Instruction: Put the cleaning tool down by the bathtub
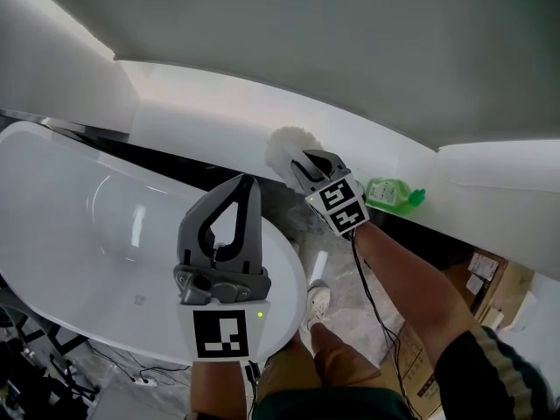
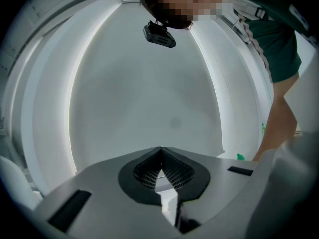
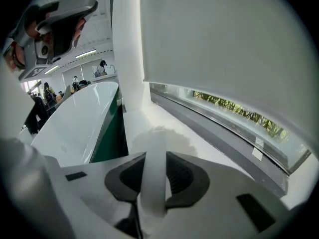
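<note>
Starting left, the white bathtub (image 1: 79, 234) sits under the left gripper (image 1: 248, 182), jaws pressed together on nothing; the right gripper (image 1: 304, 161) pinches the cleaning tool (image 1: 284, 147) by its white handle, fluffy head at the ledge (image 1: 219, 116) behind the tub, green bottle (image 1: 389, 192) nearby

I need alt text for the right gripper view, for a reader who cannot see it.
The right gripper grips the cleaning tool by its white handle; its fluffy head points toward a white ledge. The white bathtub lies at left.
</note>
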A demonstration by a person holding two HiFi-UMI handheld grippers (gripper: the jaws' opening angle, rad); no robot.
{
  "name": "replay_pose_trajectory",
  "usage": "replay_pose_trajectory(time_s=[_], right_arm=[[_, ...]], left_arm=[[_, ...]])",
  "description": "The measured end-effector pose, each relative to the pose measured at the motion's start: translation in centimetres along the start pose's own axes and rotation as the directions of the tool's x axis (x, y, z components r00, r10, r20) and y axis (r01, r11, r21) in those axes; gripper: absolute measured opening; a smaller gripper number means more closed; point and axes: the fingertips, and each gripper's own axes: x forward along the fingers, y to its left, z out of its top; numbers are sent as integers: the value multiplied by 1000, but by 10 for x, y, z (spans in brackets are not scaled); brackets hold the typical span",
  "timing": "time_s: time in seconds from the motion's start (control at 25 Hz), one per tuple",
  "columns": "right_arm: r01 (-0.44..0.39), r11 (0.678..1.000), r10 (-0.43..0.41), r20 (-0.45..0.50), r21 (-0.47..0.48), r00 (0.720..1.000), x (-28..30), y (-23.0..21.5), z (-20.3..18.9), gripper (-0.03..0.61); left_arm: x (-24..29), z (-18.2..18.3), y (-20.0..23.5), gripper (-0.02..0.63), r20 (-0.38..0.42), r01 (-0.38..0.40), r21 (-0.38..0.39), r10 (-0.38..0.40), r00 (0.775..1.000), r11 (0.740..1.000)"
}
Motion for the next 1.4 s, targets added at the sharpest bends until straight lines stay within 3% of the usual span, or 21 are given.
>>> replay_pose_trajectory(time_s=[0.52,0.8,1.4], right_arm=[[4,998,-10,-99,-56,995,38,-6,-19,97],[38,999,-40,-123,-21,992,48,-21,-27,97],[26,1000,-27,-165,-13,986,64,-27,-37,97]], left_arm=[[-3,-27,3,6,-16,-16,-48,15,1000,999],[-2,-40,2,6,-31,-21,-52,20,999,998],[-2,-53,3,6,-42,-37,-53,34,999,998]])
